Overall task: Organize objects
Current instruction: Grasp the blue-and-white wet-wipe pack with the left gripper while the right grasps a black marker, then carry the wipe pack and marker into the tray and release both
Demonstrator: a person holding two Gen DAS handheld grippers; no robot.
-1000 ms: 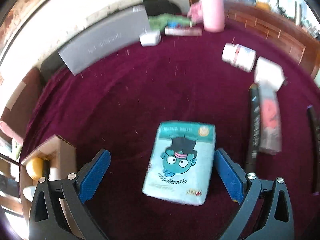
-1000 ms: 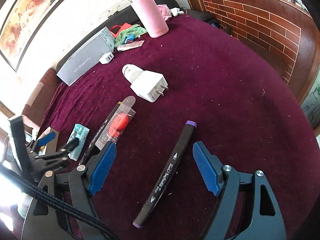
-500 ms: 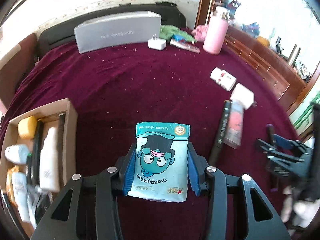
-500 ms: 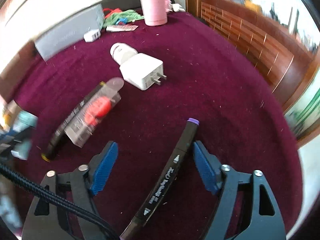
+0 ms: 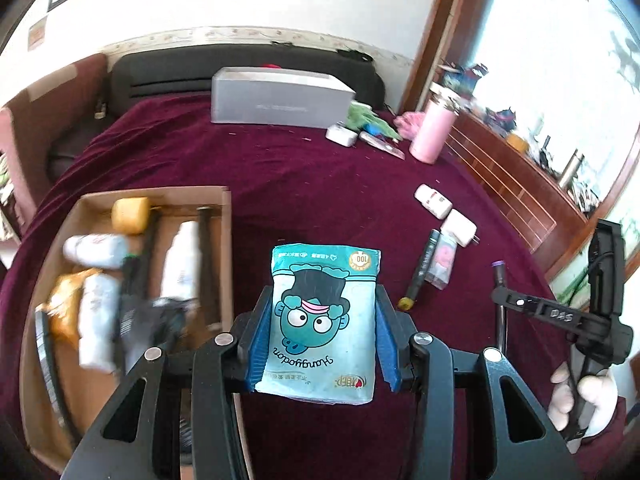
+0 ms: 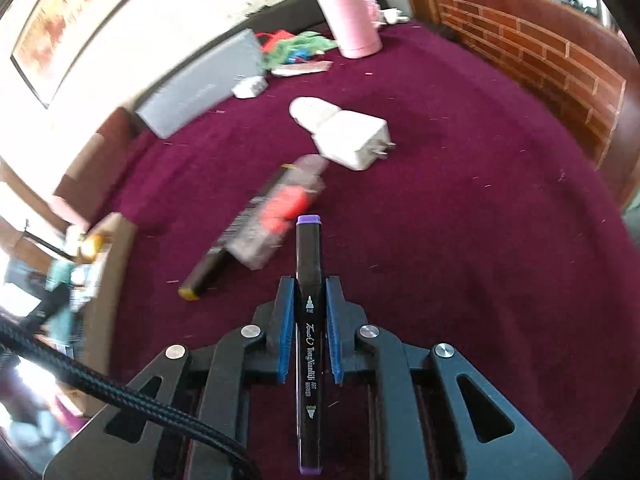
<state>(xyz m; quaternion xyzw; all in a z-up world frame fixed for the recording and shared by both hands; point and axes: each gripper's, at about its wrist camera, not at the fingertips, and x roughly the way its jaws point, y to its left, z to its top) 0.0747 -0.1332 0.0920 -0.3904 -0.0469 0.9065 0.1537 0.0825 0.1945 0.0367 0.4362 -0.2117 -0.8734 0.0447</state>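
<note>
My left gripper [image 5: 320, 316] is shut on a teal tissue pack [image 5: 323, 320] with a cartoon face, held above the maroon cloth, just right of the open cardboard box [image 5: 226, 216] with several bottles and pens in it. My right gripper [image 6: 308, 300] is shut on a black marker with purple caps [image 6: 308, 276], lifted off the cloth; it also shows at the right of the left wrist view [image 5: 560, 316]. On the cloth lie a black marker with a yellow cap [image 5: 420, 270], a clear pack with a red item [image 6: 280, 212], a white charger [image 6: 354, 140] and a white bottle [image 6: 308, 110].
A grey box [image 5: 280, 100], a small white adapter [image 5: 340, 135], green cloth [image 5: 366, 118] and a pink flask [image 5: 434, 128] stand at the far edge. A wooden brick-pattern rail [image 6: 540, 48] runs along the right. The box [image 6: 114, 248] is at the left in the right wrist view.
Both grippers went from open to shut: the left closed on the tissue pack, then the right on the purple-capped marker. Both objects are now lifted, and the left one has moved nearer the box.
</note>
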